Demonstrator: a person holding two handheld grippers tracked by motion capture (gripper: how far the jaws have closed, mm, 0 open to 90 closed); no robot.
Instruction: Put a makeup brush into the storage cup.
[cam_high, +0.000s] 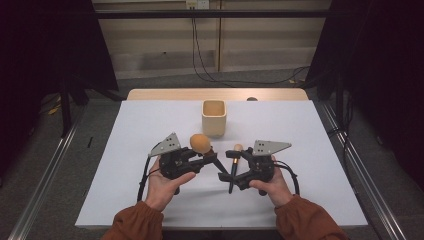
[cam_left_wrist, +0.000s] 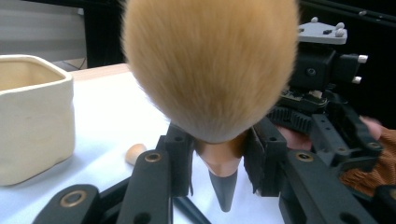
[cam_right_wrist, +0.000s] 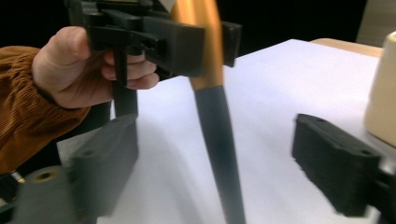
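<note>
Our left hand-held gripper (cam_high: 212, 156) pinches the light, soft brush (cam_high: 200, 143) at its hard neck; right one (cam_high: 227, 175) gapes open.

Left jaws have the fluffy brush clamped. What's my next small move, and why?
Probably ease the left gripper forward toward the cream square ceramic cup: its jaws are shut on the fluffy orange-bristled brush, head up, and the cup stands open just beyond. The right gripper has open jaws.
</note>
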